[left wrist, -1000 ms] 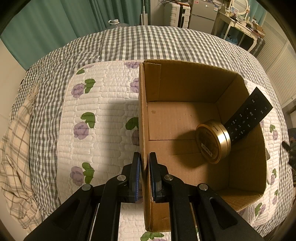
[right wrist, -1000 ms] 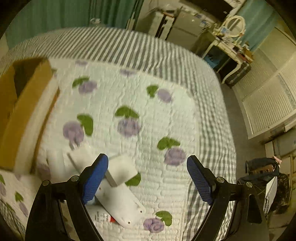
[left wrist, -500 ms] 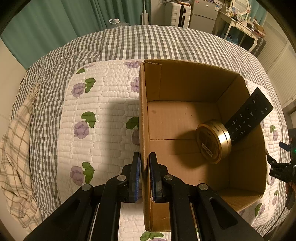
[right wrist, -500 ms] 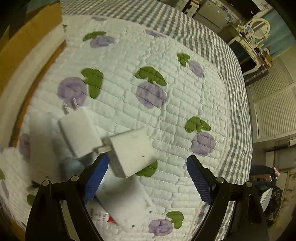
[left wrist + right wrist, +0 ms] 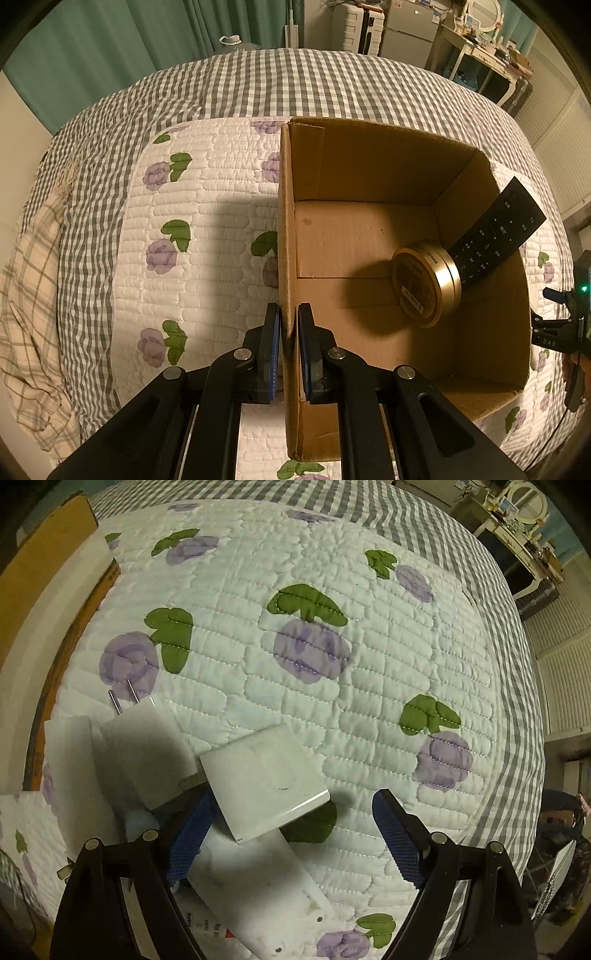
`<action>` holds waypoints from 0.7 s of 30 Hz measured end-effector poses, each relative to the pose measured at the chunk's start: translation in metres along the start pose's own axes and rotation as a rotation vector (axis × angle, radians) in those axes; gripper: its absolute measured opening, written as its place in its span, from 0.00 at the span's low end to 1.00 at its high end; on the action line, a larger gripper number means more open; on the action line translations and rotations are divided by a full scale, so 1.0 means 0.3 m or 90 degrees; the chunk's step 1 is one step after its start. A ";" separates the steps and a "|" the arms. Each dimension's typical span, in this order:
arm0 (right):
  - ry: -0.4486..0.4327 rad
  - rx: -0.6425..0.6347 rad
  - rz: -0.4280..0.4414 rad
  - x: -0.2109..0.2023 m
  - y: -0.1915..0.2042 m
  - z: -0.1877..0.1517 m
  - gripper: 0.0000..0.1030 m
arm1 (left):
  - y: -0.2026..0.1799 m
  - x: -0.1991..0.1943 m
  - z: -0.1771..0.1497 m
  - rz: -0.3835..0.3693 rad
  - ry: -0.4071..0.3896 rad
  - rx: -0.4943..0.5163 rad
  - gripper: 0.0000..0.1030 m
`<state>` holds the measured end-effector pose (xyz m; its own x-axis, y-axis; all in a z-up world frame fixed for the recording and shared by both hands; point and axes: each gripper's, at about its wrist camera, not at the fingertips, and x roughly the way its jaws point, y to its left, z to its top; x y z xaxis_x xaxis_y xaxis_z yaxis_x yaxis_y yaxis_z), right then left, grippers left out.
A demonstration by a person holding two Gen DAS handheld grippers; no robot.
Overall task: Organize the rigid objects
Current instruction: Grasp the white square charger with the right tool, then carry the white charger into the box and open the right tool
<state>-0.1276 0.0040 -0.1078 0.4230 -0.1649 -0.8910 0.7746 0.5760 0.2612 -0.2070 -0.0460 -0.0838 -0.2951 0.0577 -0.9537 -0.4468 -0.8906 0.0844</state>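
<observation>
My left gripper [image 5: 289, 325] is shut on the near left wall of an open cardboard box [image 5: 286, 229] that stands on the bed. Inside the box a round gold tin [image 5: 424, 286] lies tilted, and a black remote control [image 5: 496, 232] leans on the right wall. In the right wrist view my right gripper [image 5: 291, 834] is open, low over a heap of white things on the quilt. A square white charger block [image 5: 264, 775] lies between its fingers, untouched. A white plug adapter [image 5: 147, 749] with two prongs lies left of it, and a long white device [image 5: 255, 893] below.
The box's outer wall [image 5: 40, 590] fills the left edge of the right wrist view. A flat white piece [image 5: 74, 775] lies beside the adapter. The floral quilt [image 5: 369, 664] stretches right to the checked bedspread [image 5: 513, 701]. Furniture and a suitcase [image 5: 354, 29] stand beyond the bed.
My right gripper has come down and closer to the white heap, so the square charger block now lies between its fingers. It also shows at the right edge of the left wrist view. The left gripper has not moved.
</observation>
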 end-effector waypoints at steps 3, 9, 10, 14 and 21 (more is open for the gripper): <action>0.007 0.006 0.022 -0.004 0.000 0.000 0.73 | -0.002 0.000 -0.001 -0.002 0.000 -0.001 0.09; 0.021 0.010 0.058 -0.018 0.010 -0.001 0.57 | -0.005 -0.003 -0.003 -0.001 -0.001 0.003 0.09; 0.022 0.007 0.055 -0.023 0.014 -0.001 0.57 | -0.005 -0.003 -0.003 -0.001 -0.001 0.004 0.09; 0.027 -0.004 0.043 -0.040 0.026 -0.005 0.57 | -0.006 -0.005 -0.004 -0.001 -0.002 0.006 0.09; 0.014 -0.008 -0.004 -0.116 0.016 -0.015 0.56 | -0.004 -0.008 -0.003 -0.005 -0.001 0.005 0.09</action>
<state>-0.1407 0.0162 -0.0771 0.4082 -0.1510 -0.9003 0.7708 0.5855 0.2513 -0.2051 -0.0456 -0.0817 -0.2932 0.0647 -0.9539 -0.4549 -0.8870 0.0797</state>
